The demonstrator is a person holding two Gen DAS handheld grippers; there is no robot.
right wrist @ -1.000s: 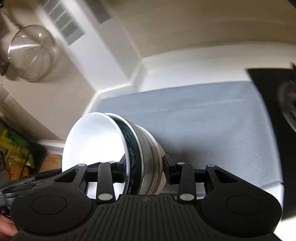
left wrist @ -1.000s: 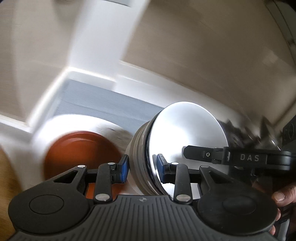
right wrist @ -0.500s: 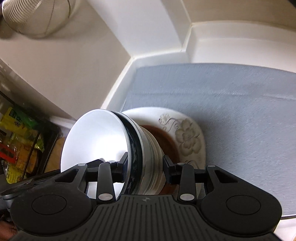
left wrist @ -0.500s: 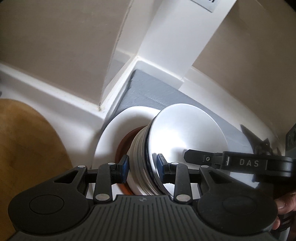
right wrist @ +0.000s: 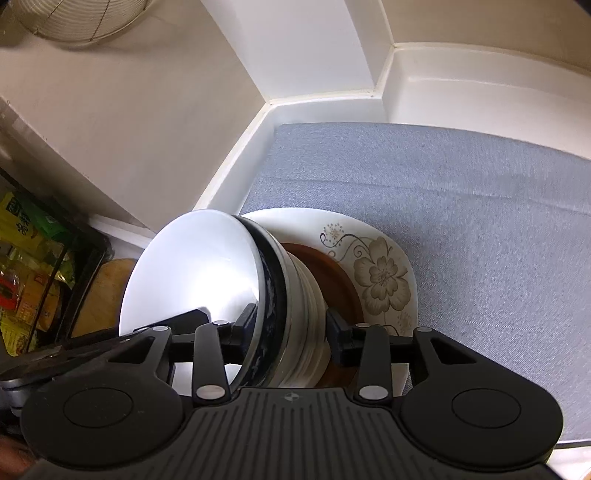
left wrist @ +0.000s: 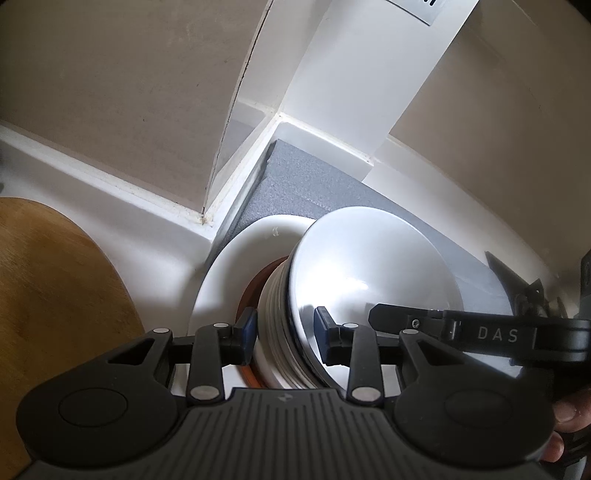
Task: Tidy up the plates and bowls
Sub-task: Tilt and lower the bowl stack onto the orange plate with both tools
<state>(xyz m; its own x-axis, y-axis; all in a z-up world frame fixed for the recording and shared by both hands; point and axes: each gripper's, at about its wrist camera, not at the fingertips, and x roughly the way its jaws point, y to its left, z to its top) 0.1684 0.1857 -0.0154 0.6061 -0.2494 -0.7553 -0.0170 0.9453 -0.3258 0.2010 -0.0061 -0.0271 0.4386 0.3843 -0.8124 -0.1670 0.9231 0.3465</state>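
Note:
A stack of nested white bowls (left wrist: 369,273) (right wrist: 195,269), the top one with a dark blue rim, sits on a brown plate (right wrist: 332,273) (left wrist: 255,288). That plate lies on a white flowered plate (right wrist: 384,277) (left wrist: 236,273) on the grey mat (right wrist: 461,229). My left gripper (left wrist: 286,334) is shut on the near rim of the bowl stack. My right gripper (right wrist: 291,332) is shut on the opposite rim. The right gripper also shows in the left wrist view (left wrist: 480,332).
White counter walls and a white pillar (left wrist: 362,92) close off the corner behind the mat. A wooden board (left wrist: 48,295) lies left. A wire strainer (right wrist: 74,18) hangs on the wall. A black rack with packets (right wrist: 33,266) stands at the left.
Both grippers have carried the bowl stack toward the mat's corner and lowered it onto the brown plate. The grip has not changed.

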